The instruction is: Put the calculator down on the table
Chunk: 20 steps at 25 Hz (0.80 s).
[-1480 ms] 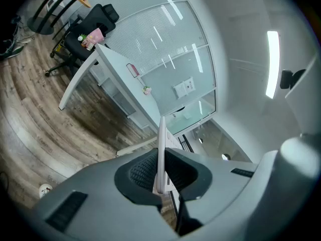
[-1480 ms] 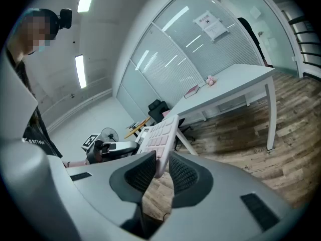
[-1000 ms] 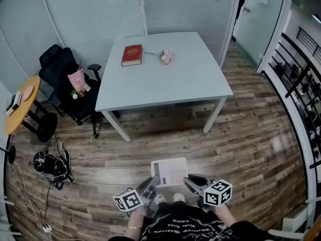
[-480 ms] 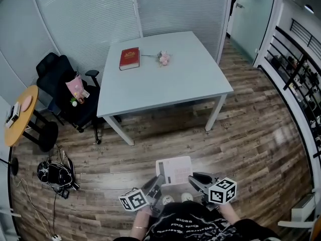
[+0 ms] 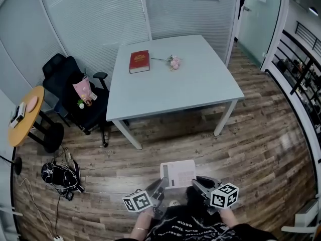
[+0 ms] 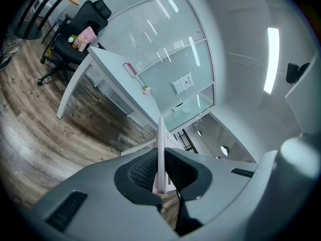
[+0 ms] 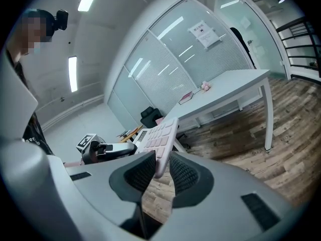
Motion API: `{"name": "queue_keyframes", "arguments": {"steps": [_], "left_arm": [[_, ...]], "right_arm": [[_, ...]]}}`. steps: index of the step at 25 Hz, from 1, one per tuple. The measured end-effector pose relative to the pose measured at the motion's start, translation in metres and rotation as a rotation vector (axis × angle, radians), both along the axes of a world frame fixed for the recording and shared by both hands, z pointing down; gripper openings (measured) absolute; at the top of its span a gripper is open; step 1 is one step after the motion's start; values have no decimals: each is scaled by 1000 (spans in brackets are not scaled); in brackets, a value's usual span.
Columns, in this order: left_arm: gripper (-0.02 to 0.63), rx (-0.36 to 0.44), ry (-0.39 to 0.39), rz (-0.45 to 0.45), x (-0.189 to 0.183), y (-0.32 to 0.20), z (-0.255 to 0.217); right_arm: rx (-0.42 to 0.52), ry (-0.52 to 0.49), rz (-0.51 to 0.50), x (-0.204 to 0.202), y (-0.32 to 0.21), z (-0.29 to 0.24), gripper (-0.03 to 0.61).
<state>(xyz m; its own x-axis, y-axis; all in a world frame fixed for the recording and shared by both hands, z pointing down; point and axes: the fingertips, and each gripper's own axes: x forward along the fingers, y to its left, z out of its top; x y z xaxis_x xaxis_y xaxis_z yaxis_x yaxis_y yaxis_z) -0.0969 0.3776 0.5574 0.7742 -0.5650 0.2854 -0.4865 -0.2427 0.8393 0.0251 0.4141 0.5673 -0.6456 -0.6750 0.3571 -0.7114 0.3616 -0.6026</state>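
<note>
A white calculator with pale pink keys hangs over the wooden floor, well short of the grey table. My left gripper is shut on its left edge. In the left gripper view the calculator shows edge-on between the pads of the left gripper. My right gripper is shut on its right edge. In the right gripper view the keypad slants up out of the right gripper, and beyond it the left gripper shows.
A red book and a pink flower lie at the table's far side. A black office chair with a pink bag stands to the table's left, beside a round yellow table. On the floor lies a black bag with cables.
Both grippers, with the calculator between them, have come a little closer to the table. The hold on the calculator looks the same.
</note>
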Motion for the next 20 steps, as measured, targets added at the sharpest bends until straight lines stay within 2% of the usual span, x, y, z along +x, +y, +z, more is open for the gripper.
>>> {"name": "queue_keyframes", "arguments": {"steps": [9, 15, 20], "left_arm": [[55, 4, -12, -55, 8, -72, 8], [55, 1, -2, -107, 36, -132, 2], [55, -13, 38, -156, 69, -173, -2]], "right_arm": [[23, -13, -53, 11, -81, 4, 92], [33, 29, -127, 39, -150, -6, 93], [32, 35, -173, 68, -196, -10, 92]]}}
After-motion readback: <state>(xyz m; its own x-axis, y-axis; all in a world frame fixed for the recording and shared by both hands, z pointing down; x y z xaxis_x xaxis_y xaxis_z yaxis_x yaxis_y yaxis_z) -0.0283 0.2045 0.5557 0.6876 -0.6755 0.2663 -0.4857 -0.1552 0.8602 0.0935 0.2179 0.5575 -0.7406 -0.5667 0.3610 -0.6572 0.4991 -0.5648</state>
